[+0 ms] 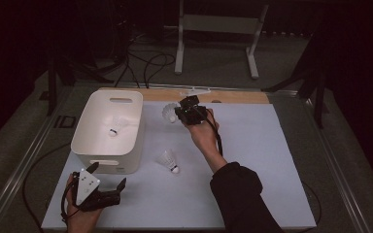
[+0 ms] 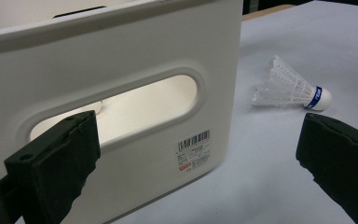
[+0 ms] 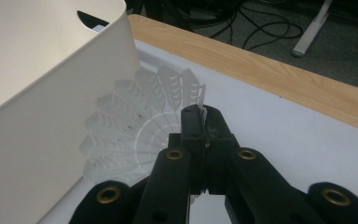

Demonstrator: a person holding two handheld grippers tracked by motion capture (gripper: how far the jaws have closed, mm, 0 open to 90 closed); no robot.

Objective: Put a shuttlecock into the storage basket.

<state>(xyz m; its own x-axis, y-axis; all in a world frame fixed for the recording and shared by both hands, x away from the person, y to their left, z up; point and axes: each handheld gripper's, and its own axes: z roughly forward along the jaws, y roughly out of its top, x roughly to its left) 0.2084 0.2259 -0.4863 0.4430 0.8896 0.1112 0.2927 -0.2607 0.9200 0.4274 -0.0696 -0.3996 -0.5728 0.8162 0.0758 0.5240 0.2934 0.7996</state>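
Right claw [image 3: 204,121] pinches shuttlecock [image 3: 135,126] skirt — touching bin [image 3: 51,93] wall.

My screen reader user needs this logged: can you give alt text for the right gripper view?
The right gripper is shut on the feather skirt of a white shuttlecock, held beside the outer wall of a white bin. Behind them run the white table, its wooden edge and dark floor with cables.
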